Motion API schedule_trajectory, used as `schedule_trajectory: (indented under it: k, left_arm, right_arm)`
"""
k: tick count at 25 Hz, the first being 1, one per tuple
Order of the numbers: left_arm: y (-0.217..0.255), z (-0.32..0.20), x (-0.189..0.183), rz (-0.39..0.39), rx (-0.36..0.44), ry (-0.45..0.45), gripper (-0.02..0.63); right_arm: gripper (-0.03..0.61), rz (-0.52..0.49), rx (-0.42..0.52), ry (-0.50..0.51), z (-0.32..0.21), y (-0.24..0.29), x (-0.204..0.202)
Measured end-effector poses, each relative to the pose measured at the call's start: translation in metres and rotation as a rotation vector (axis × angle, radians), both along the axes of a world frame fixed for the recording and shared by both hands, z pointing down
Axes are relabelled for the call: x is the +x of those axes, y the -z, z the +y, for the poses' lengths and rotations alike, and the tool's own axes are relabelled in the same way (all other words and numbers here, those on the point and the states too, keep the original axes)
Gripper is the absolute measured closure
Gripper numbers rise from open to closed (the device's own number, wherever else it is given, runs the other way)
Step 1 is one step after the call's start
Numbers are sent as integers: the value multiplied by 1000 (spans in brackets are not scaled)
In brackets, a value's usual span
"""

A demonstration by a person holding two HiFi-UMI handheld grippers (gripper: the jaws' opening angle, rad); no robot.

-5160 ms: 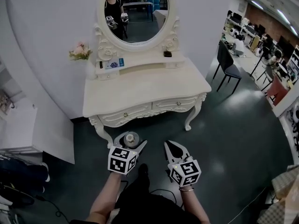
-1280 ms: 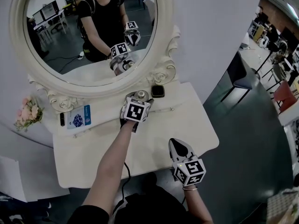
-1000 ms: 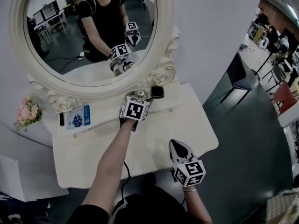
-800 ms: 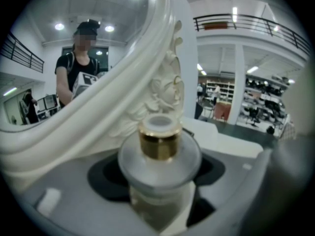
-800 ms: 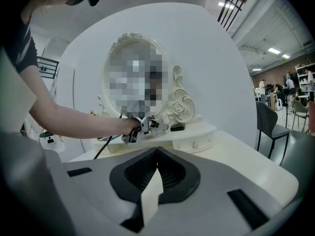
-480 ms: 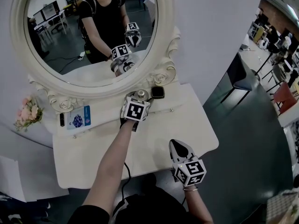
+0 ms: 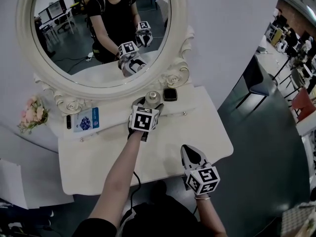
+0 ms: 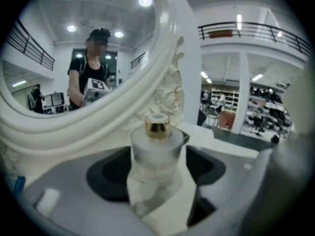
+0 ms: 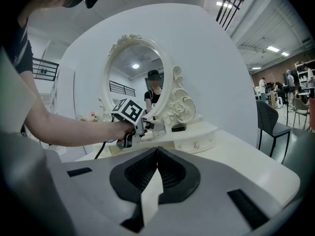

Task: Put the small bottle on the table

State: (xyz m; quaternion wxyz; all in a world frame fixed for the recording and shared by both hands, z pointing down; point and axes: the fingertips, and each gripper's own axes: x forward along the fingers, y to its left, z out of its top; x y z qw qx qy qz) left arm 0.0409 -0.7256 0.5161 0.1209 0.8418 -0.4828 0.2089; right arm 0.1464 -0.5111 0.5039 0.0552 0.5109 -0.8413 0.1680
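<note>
The small frosted bottle with a gold cap stands upright on the raised back shelf of the white dressing table, just under the mirror. My left gripper is right behind it, open. In the left gripper view the bottle stands between the spread jaws, with a dark gap showing on each side. My right gripper hangs shut over the table's front edge with nothing in it; its jaws meet in the right gripper view. From there the left gripper shows by the mirror base.
A big oval mirror in an ornate frame rises behind the shelf. A small black box lies just right of the bottle. A blue card and pink flowers are on the left. A dark chair stands at the right.
Five seconds ago I stood back from the table with the bottle in the left gripper. Over the last half second that gripper drew back a little while the bottle stayed on the shelf.
</note>
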Motion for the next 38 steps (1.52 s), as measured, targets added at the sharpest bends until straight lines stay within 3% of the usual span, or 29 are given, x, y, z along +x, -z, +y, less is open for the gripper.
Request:
schedule_trajectory:
  k: [19, 38]
  left_arm:
    - [11, 116, -55, 83, 49, 73, 433]
    - [23, 179, -81, 122, 68, 88, 541]
  right_arm:
    - [574, 2, 41, 59, 6, 14, -30]
    - [574, 13, 53, 81, 7, 18, -48]
